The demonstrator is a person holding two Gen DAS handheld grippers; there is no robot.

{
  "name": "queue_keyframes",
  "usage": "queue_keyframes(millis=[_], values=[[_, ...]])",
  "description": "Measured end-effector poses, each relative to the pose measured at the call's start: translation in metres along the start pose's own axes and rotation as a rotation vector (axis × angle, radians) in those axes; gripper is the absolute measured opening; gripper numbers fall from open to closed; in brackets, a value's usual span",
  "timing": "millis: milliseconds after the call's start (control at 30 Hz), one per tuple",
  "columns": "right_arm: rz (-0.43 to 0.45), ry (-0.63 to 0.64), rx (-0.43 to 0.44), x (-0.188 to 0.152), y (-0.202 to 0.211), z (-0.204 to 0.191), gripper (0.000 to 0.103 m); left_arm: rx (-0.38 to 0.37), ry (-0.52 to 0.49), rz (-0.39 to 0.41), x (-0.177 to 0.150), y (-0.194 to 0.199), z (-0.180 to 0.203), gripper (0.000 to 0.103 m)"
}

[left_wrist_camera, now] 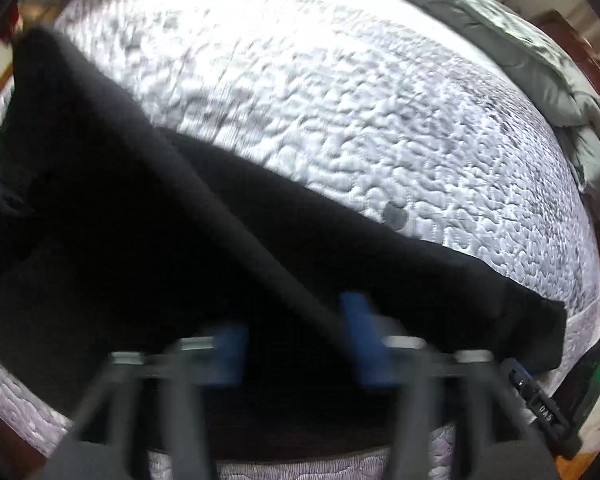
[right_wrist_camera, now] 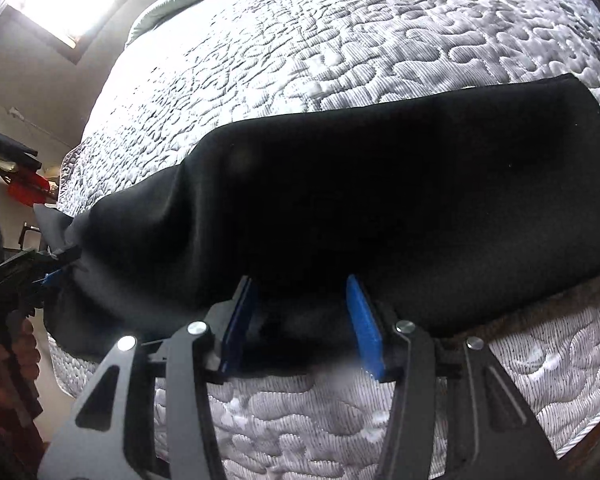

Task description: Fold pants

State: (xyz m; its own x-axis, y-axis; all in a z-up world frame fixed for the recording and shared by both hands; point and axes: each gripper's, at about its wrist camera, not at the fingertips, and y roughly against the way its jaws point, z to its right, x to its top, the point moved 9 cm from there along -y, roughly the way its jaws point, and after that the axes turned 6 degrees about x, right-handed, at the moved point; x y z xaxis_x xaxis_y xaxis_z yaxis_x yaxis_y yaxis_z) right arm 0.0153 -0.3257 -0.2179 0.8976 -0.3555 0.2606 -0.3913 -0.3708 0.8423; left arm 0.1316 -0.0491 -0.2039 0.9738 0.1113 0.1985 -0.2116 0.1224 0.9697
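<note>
On the quilted mattress, black pants lie folded lengthwise

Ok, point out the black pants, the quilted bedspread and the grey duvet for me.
black pants (right_wrist_camera: 380, 200), right wrist view, middle of the cloth
quilted bedspread (right_wrist_camera: 300, 48), right wrist view, bare top
grey duvet (left_wrist_camera: 520, 40), left wrist view, bunched fold

"DA5" (upside down) on right gripper.

A white quilted bed carries black pants and a grey-green duvet.
</note>
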Motion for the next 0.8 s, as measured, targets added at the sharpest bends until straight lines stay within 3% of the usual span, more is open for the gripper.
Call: queue_keyframes(millis=[33, 133, 267, 333, 433, 500, 567, 633, 733, 800], values=[[-0.001, 0.003, -0.002, -0.001, 0.004, 0.004, 0.048, -0.034, 0.027, -0.026, -0.003, -0.004, -0.002, 0.013], [-0.005, 0.014, -0.009, 0.000, 0.006, 0.005, 0.048, -0.063, 0.050, 0.017, -0.016, 0.004, -0.008, 0.010], [-0.022, 0.005, 0.014, 0.003, 0.004, 0.004, 0.048, -0.077, 0.074, 0.178, -0.038, 0.041, -0.012, 0.010], [-0.032, -0.008, 0.033, 0.004, 0.005, 0.007, 0.048, -0.057, 0.065, 0.261, -0.064, 0.058, -0.012, 0.010], [-0.047, -0.010, 0.038, 0.005, 0.006, 0.008, 0.048, -0.016, 0.026, 0.319, -0.095, 0.055, -0.009, 0.010], [-0.060, 0.014, -0.006, 0.006, 0.008, 0.004, 0.049, -0.016, 0.034, 0.288, -0.104, 0.037, -0.012, 0.010], [-0.062, 0.044, -0.058, 0.007, 0.012, -0.006, 0.063, -0.031, 0.070, 0.269, -0.104, 0.021, -0.018, 0.010], [-0.060, 0.116, -0.087, 0.006, 0.017, -0.024, 0.063, -0.035, 0.072, 0.274, -0.102, 0.017, -0.018, 0.009], [-0.054, 0.207, -0.056, 0.000, 0.020, -0.062, 0.063, -0.042, 0.056, 0.284, -0.100, 0.021, -0.015, 0.010], [-0.098, 0.272, 0.003, -0.011, 0.008, -0.094, 0.061, -0.054, 0.056, 0.275, -0.101, 0.020, -0.016, 0.012]])
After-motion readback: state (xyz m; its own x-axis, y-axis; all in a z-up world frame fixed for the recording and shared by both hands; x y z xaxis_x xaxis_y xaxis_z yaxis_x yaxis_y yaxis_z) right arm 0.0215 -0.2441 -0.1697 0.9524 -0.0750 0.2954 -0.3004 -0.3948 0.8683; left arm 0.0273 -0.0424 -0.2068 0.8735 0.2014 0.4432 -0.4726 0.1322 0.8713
